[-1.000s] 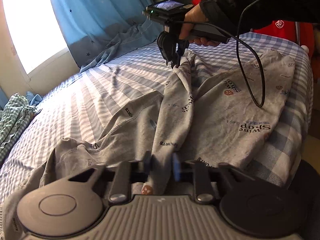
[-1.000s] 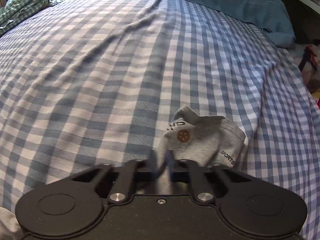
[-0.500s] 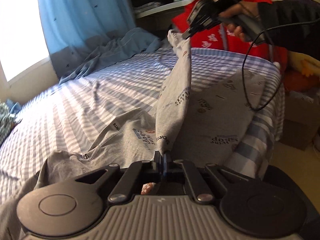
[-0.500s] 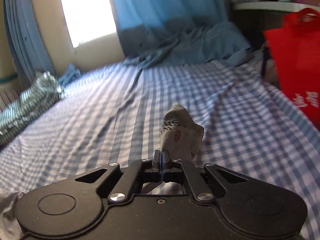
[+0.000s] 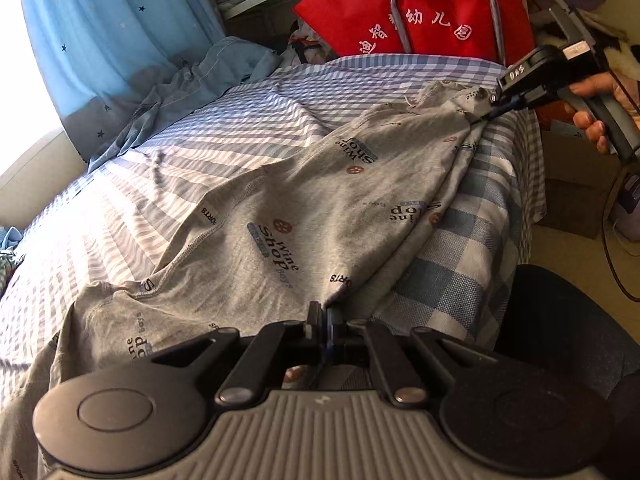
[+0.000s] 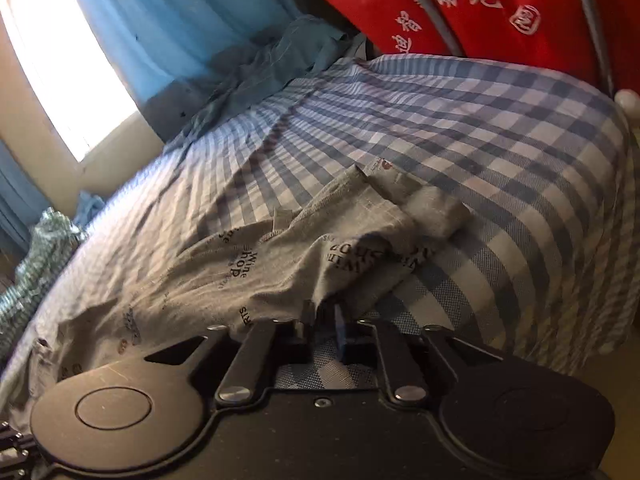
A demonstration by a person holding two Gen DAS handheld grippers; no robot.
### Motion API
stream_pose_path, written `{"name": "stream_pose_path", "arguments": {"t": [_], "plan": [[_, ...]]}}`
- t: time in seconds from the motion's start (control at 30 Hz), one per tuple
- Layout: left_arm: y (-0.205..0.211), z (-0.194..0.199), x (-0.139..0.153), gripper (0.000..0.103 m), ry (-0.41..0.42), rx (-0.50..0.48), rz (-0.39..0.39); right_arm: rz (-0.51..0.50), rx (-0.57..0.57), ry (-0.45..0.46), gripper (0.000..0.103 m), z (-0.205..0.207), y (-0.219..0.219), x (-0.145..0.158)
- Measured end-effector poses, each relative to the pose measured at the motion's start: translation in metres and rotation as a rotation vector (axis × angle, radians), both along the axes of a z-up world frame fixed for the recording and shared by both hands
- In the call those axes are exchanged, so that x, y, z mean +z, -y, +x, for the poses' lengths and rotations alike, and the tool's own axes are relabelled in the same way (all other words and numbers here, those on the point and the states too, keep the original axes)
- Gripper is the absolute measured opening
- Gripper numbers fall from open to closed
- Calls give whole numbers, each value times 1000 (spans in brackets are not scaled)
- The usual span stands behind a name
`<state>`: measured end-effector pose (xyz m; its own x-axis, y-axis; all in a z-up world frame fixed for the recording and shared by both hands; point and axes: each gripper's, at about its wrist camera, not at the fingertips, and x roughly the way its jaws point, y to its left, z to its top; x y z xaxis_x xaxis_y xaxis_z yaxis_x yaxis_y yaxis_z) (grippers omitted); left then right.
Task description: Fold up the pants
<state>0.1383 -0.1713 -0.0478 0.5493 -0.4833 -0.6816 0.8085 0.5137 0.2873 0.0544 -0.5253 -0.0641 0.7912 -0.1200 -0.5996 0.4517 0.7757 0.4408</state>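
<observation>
The grey printed pants (image 5: 304, 200) lie spread across the blue-and-white checked bed sheet (image 5: 180, 152), running from the near edge of the bed out towards 1 o'clock in the left wrist view. The left hand-held gripper (image 5: 323, 316) has its jaws pressed together on a bunched fold of the pants at the near edge. From there the fabric stretches up to the right hand-held gripper (image 5: 490, 114), which sits at about 2 o'clock by the far corner of the bed, held by a person's hand (image 5: 592, 120).

In the right wrist view, the right hand-held gripper (image 6: 323, 320) shows a narrow gap between its fingers; the jaws are opening, and the pants cuff (image 6: 400, 216) lies just ahead of the tips on the sheet, with checked sheet visible between the fingers rather than cloth.

A red fabric bag (image 5: 420, 12) with white characters stands beyond the bed at 12 o'clock, and a blue star-printed curtain (image 5: 100, 32) hangs at 10 o'clock beside the bright window.
</observation>
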Motion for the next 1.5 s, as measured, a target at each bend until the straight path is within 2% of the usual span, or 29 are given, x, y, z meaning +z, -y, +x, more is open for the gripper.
{"name": "stream_pose_path", "arguments": {"t": [0.07,0.13,0.27,0.33,0.4,0.43,0.5,0.57,0.67,0.73,0.9,1.03,1.1,1.13,1.17,1.2,1.23,1.33,1.4,1.5], "plan": [[2,-2,-1,1,6,3,10,14,8,26,41,-1,5,3],[1,-2,0,1,10,10,10,19,13,40,57,0,12,6],[3,-2,-1,1,6,31,5,55,-24,64,57,5,35,8],[2,-2,-1,1,7,38,2,95,-56,57,52,10,48,5],[1,-2,-1,1,2,46,-10,144,-92,43,31,16,59,0],[-1,-1,0,1,-2,52,-23,159,-114,31,9,18,63,-2],[-4,-1,3,1,-12,65,-52,167,-132,64,7,18,69,-1],[-6,0,8,1,-21,71,-82,93,-113,96,5,18,68,13],[-4,-1,8,1,-19,65,-79,-28,-66,132,5,17,63,38],[-1,-1,4,1,-28,59,-70,-57,-63,132,5,14,65,42],[1,-3,-4,1,-32,52,-58,-34,-100,36,5,7,77,5],[-1,-4,-4,2,-40,47,-69,-15,-119,46,5,-4,77,-10],[-3,-5,-3,10,-51,51,-85,-45,-108,37,6,-4,74,-7],[-5,-5,-1,16,-63,64,-105,-64,-100,30,11,-4,72,-5],[-7,-5,1,37,-81,77,-124,-92,-96,25,20,-3,70,-2],[-10,-5,4,62,-96,91,-147,-132,-97,17,23,-3,68,1],[-14,-6,8,69,-100,110,-181,-193,-100,5,28,-3,63,6],[-23,-8,17,74,-108,165,-236,-394,-66,-33,47,1,45,18],[-29,-6,21,84,-89,222,-265,-495,-18,-47,49,5,31,22],[-35,6,19,86,-68,346,-260,-571,120,-33,59,15,5,21]]}}
